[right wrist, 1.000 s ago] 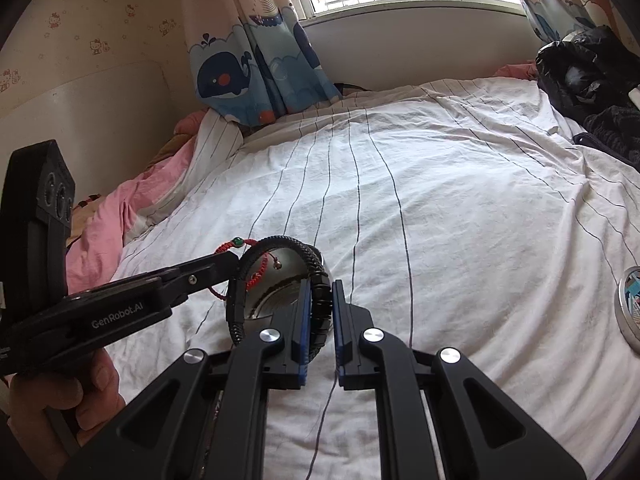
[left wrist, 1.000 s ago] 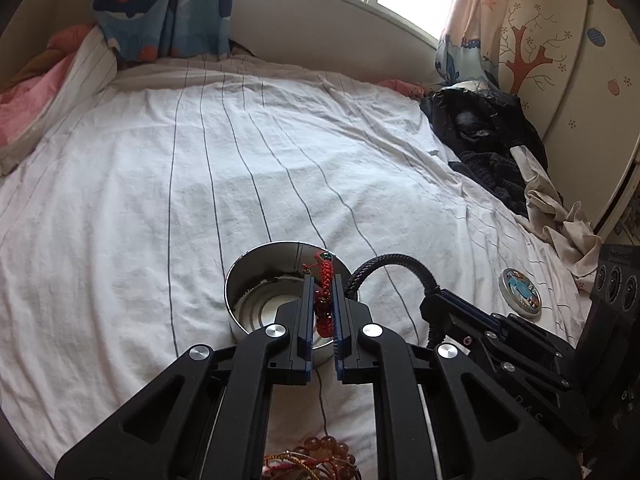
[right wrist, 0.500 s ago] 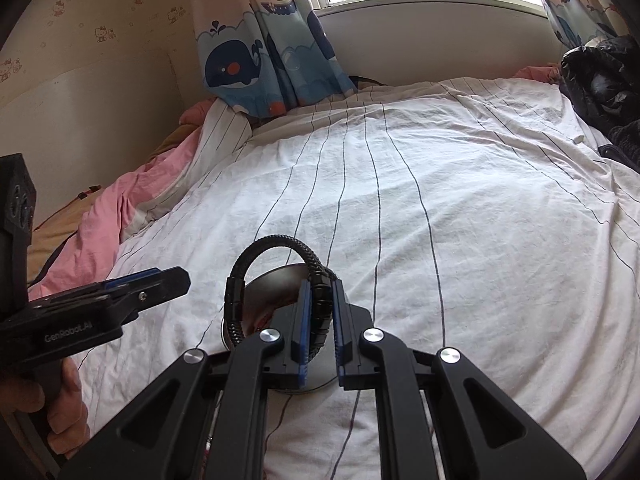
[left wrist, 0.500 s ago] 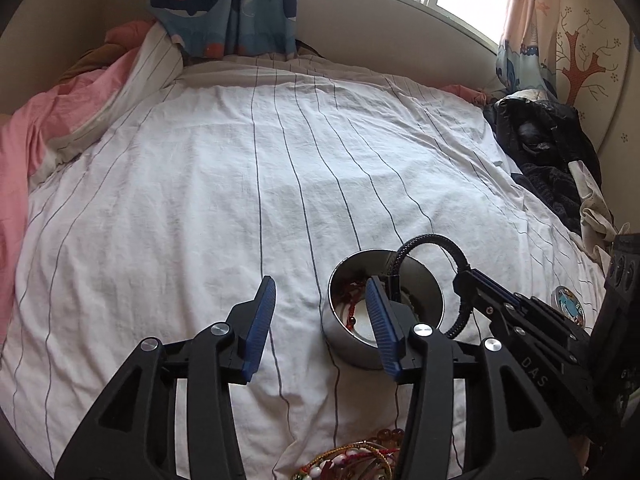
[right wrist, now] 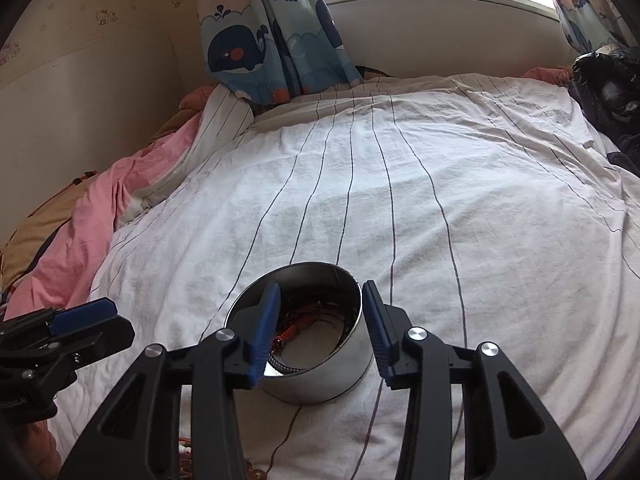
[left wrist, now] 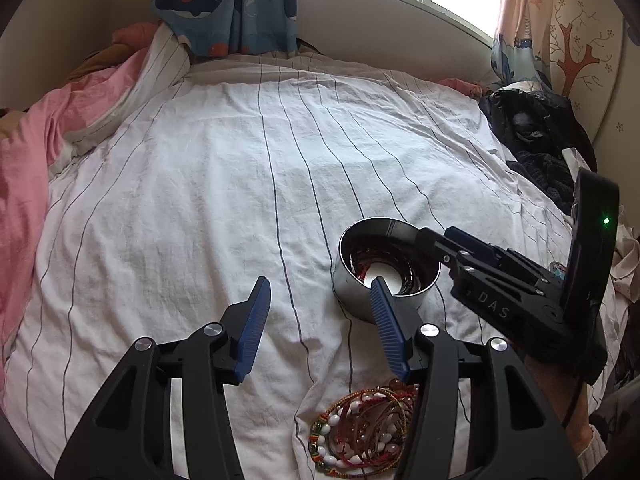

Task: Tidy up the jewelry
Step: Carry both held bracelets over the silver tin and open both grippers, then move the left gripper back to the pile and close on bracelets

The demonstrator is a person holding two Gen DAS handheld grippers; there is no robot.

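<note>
**One tin, two empty grippers, a heap of bracelets waiting**

On the striped white bedsheet [left wrist: 224, 184] stands a single round metal tin [left wrist: 352, 300], upright and uncovered. Inside it I can make out a red braided bracelet [right wrist: 298, 326] and a dark banded bracelet [right wrist: 280, 364] curled along the wall; whether more pieces lie beneath them I cannot tell.

The left gripper [left wrist: 320, 304] is spread wide with nothing between its blue pads, its right-hand finger just in front of the tin's near side. The right gripper [right wrist: 320, 312] is likewise parted and empty, poised over the tin so that one finger sits above the rim on either side. In the left wrist view its tips reach over the tin's far edge.

Near the lower edge of the left wrist view, just beside the left gripper's body, lies one tangled pile of beaded bracelets [left wrist: 360, 432]: white, green, red and brown strands overlapping, too knotted to count singly.

One whale-print curtain [right wrist: 260, 56] hangs by the window, a pink quilt [left wrist: 28, 168] bunches at the bed's left, and a dark heap of clothes [left wrist: 536, 140] sits at the right.
</note>
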